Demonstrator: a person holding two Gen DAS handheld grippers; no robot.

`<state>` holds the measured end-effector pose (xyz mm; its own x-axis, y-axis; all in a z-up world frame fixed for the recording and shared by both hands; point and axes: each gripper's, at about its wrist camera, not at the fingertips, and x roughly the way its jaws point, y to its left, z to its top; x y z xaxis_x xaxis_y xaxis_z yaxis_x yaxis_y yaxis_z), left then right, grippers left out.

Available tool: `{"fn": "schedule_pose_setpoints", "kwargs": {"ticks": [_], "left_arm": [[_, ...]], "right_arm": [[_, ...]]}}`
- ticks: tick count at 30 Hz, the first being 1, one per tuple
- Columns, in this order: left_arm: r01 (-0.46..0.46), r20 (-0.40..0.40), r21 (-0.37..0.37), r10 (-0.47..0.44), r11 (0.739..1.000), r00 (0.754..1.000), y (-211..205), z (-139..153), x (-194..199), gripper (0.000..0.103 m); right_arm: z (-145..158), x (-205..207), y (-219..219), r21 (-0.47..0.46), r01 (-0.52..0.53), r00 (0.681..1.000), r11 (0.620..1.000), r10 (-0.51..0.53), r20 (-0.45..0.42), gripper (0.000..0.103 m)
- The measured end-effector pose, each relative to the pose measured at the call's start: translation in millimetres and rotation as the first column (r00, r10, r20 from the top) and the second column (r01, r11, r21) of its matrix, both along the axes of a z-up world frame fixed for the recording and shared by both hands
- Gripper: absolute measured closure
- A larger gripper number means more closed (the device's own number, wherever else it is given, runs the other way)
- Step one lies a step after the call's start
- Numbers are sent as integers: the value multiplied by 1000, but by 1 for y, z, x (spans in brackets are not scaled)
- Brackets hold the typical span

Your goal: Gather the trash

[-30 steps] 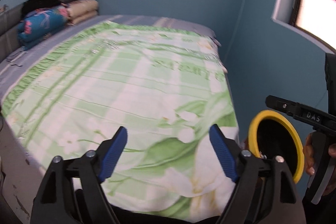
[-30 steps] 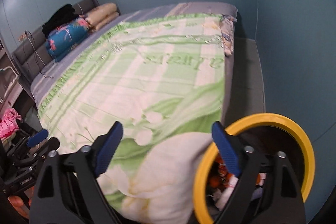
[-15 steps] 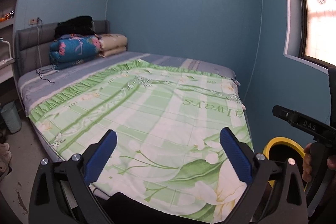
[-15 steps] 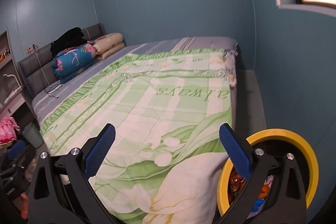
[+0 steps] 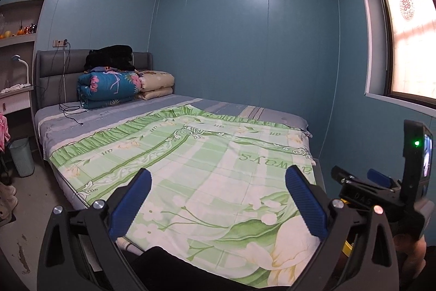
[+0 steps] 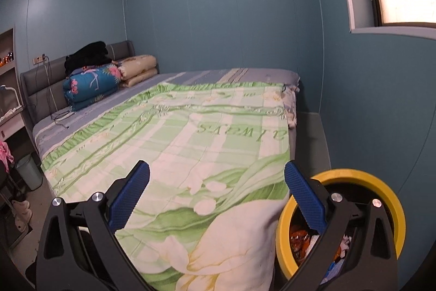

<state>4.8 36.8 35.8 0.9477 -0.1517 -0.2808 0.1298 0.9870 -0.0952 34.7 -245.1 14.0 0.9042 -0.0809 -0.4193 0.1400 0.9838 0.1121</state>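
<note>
A yellow-rimmed trash bin stands on the floor by the bed's near right corner, with orange, white and blue scraps of trash inside. My right gripper is open and empty above the bed's corner, its right finger over the bin's left rim. My left gripper is open and empty above the green flowered quilt. The right gripper's body shows at the right of the left wrist view. No loose trash shows on the bed.
The bed fills the room's middle, with folded quilts and black clothing at the grey headboard and a cable on the sheet. A pale green bin and shoes are on the floor at left. Blue walls and a window close the right side.
Both grippers have risen and tilted up, so the views now show the whole room. The yellow bin has dropped low in both views and is nearly hidden in the left one.
</note>
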Motion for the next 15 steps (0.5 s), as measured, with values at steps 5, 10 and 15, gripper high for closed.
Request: {"fn": "schedule_pose_setpoints", "kwargs": {"ticks": [5,10,15], "left_arm": [[11,-17,-8,-11,1000,1000,-3,-5,-2,8],[20,-33,-12,-21,1000,999,-6,-10,-3,8],[25,-43,-14,-26,1000,999,-7,-11,-2,8]], "right_arm": [[-9,-1,0,-1,-3,1000,1000,3,-24,8],[-11,-4,-2,-9,17,1000,1000,-17,-12,8],[-14,-2,-3,-2,22,999,1000,-22,-24,8]]}}
